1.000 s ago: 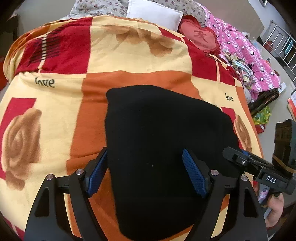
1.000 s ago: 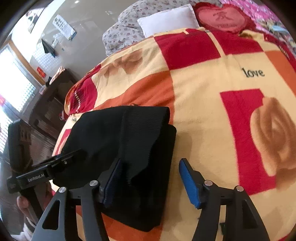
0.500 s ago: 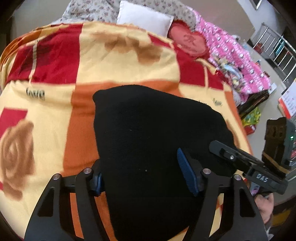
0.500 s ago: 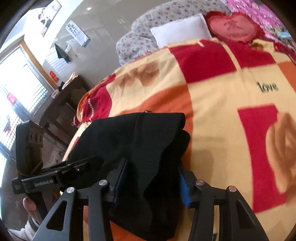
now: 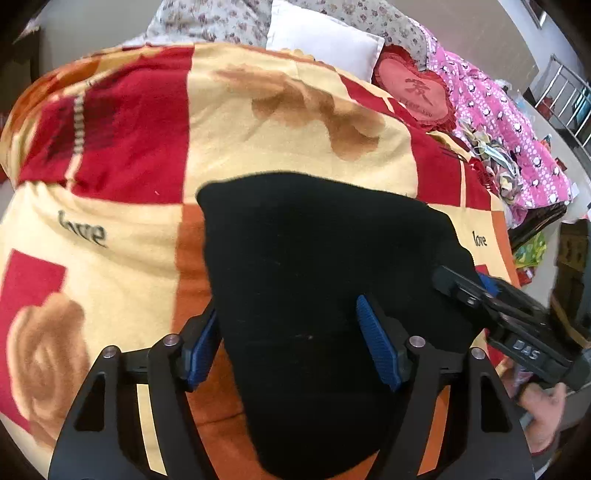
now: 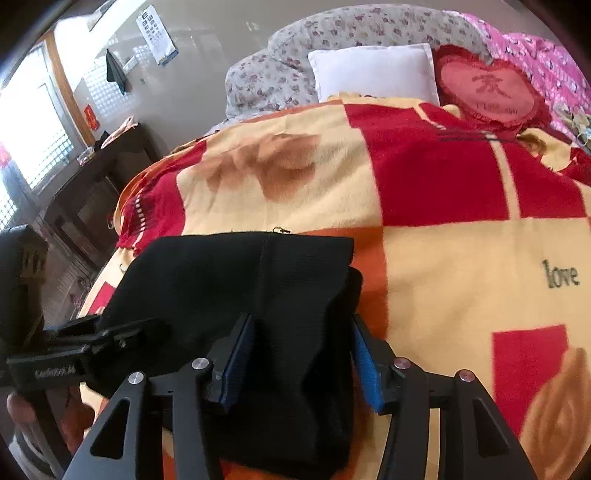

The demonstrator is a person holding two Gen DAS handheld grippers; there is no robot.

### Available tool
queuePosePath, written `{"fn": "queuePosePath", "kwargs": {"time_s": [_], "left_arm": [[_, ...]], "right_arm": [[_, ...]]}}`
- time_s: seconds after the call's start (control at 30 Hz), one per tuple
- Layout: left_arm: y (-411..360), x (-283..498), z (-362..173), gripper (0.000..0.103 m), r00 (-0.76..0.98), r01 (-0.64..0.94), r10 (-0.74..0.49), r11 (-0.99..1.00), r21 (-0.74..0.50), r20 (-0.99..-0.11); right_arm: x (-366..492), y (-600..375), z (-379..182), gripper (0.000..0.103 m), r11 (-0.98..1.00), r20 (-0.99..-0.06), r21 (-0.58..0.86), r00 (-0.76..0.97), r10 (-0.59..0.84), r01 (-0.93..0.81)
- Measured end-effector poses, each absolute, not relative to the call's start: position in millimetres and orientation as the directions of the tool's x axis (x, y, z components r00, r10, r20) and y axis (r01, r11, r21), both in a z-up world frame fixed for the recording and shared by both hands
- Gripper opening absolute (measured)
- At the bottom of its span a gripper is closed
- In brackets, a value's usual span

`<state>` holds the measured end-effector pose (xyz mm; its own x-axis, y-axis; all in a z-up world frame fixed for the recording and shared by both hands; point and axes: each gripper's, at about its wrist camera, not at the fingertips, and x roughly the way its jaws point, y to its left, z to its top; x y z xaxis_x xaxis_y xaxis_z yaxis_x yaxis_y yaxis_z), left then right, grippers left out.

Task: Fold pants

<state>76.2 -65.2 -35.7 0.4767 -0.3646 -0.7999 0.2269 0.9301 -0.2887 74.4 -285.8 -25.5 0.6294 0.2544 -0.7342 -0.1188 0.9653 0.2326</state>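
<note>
Jaws of both grippers seen part-closed round black pants (image 5: 325, 258), cloth bunched btwn pads; firm pinch can't be confirmed. Left gripper (image 5: 291, 343) set at near-left edge of bundle, right gripper (image 6: 299, 354) at near-right edge, w/ ribbed waistband layer btwn its pads. Pants lie as compact multi-layer rectangle at near end of patterned blanket (image 5: 295, 122). Folding judged nearly done; prob. only final squaring or release left. White pillow (image 6: 373, 70) at far end.

Bright latticed window (image 6: 33, 147) at left, dark wooden cabinet (image 6: 92, 199) below, grey wall (image 6: 207, 40) bearing a calendar (image 6: 157, 35).
</note>
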Motion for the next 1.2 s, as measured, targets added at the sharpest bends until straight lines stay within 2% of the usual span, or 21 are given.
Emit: {"fn": "queuePosePath", "kwargs": {"time_s": [0.07, 0.23, 0.4, 0.47, 0.53, 0.83, 1.2], "left_arm": [[-65, 72, -30, 0.071, 0.501, 0.224, -0.326, 0.944, -0.243, -0.802], [-66, 63, -17, 0.071, 0.546, 0.214, -0.263, 0.962, -0.171, -0.795], [-78, 60, -23, 0.071, 0.562, 0.215, -0.191, 0.973, -0.081, -0.805], [-79, 58, -27, 0.071, 0.564, 0.213, -0.185, 0.974, -0.075, -0.805], [-80, 58, -30, 0.071, 0.565, 0.214, -0.187, 0.974, -0.076, -0.804], [-83, 53, -28, 0.071, 0.578, 0.194, -0.172, 0.979, -0.07, -0.798], [-76, 33, -18, 0.071, 0.6, 0.161, -0.141, 0.986, -0.055, -0.787]], "right_arm": [[62, -286, -11, 0.05, 0.975, -0.724, 0.192, 0.654, 0.219, -0.114], [46, -271, 14, 0.05, 0.961, -0.681, 0.195, 0.678, 0.276, -0.196], [44, -247, 1, 0.042, 0.958, -0.719, 0.154, 0.638, 0.276, -0.241], [43, -246, -17, 0.04, 0.966, -0.752, 0.149, 0.611, 0.248, -0.209], [38, -245, -28, 0.04, 0.967, -0.739, 0.144, 0.627, 0.248, -0.212], [32, -249, -2, 0.04, 0.973, -0.714, 0.138, 0.662, 0.228, -0.186], [39, -246, -17, 0.042, 0.99, -0.745, 0.078, 0.652, 0.138, -0.121]]}}
